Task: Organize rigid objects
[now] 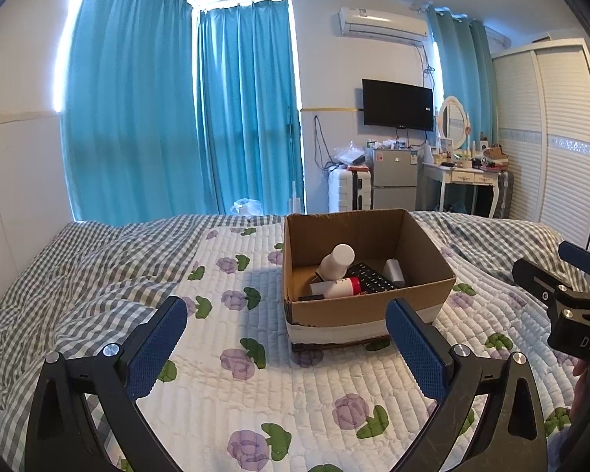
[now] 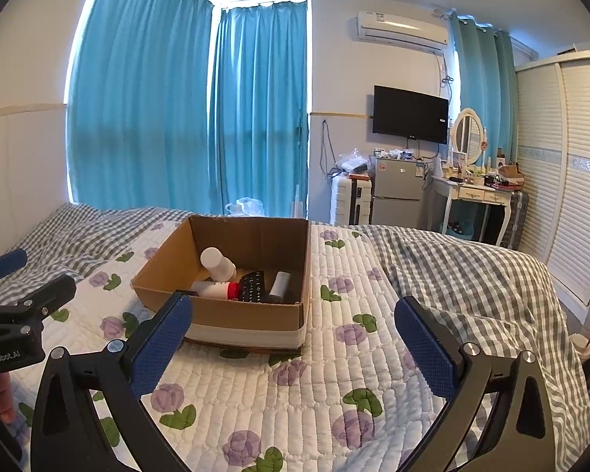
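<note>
Both tools idle above the bed. My left gripper [image 1: 287, 354] has its blue-padded fingers spread wide with nothing between them; my right gripper [image 2: 293, 354] is the same, fingers apart and empty.

The open brown cardboard box [image 1: 428, 251], banded with white tape around its base, sits on the white quilted coverlet with purple flowers [image 1: 232, 385], just beyond both grippers: far-right of the left one, far-left of the right one.

Contents seen over the near wall:
- white cylindrical plastic bottle [image 1: 337, 261], leaning, bottom end toward me
- white tube-shaped bottle with a red cap [image 1: 336, 287], lying on its side near the front wall
- black remote-like keypad [image 1: 373, 277], flat in the middle
- small grey-white cylinder [image 1: 394, 271], at the right of the box (I cannot tell what it is)
- something dark and flat at the near left corner, mostly hidden.

Progress, my judgement: collection looks essentially complete. No loose rigid item shows on the coverlet or on the grey-and-white checked duvet [image 2: 452, 267] in either view. What may remain is tidying inside the box, since the pieces lie jumbled and overlapping.

All items look hard, light, and smooth; the round ones would roll if nudged.
</note>
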The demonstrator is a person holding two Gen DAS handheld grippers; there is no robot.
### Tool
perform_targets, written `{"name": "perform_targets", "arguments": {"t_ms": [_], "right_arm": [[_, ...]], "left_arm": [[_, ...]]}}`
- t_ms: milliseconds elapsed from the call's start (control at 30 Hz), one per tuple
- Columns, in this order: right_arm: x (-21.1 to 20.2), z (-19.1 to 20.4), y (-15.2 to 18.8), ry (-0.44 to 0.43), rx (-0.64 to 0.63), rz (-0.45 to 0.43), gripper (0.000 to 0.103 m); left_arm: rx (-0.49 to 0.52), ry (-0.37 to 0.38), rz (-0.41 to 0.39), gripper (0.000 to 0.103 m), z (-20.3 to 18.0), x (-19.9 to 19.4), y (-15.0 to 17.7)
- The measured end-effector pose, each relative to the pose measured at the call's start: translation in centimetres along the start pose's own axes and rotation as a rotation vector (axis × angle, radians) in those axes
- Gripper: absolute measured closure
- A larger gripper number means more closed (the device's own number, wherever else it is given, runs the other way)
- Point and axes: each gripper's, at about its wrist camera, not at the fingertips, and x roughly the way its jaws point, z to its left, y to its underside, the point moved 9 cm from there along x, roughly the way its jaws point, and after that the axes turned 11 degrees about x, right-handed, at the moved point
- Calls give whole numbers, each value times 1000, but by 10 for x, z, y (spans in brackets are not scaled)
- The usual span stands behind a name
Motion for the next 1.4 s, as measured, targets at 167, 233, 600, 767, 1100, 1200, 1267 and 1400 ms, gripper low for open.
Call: {"name": "perform_targets", "arguments": {"t_ms": [167,233,600,767,1100,1200,1267,1400], "right_arm": [[2,-1,2,6,1,10,0],[3,-1,2,10,-2,13,0],[6,-2,5,25,-2,26,0],[8,-3,6,30,-1,32,0],[8,-5,6,36,3,32,0],[8,-5,6,37,4,32,0],[9,-6,6,37,4,33,0],[8,-6,6,39,5,32,0]], "left_arm": [[-1,-3,8,0,0,1,1],[-2,-4,7,0,1,0,0],[-5,1,0,0,2,-1,-3],[-8,6,3,0,3,0,-2],[-6,2,10,0,3,1,0],[-7,8,10,0,1,1,1],[-5,8,10,0,1,1,1],[-2,7,10,0,0,0,3]]}}
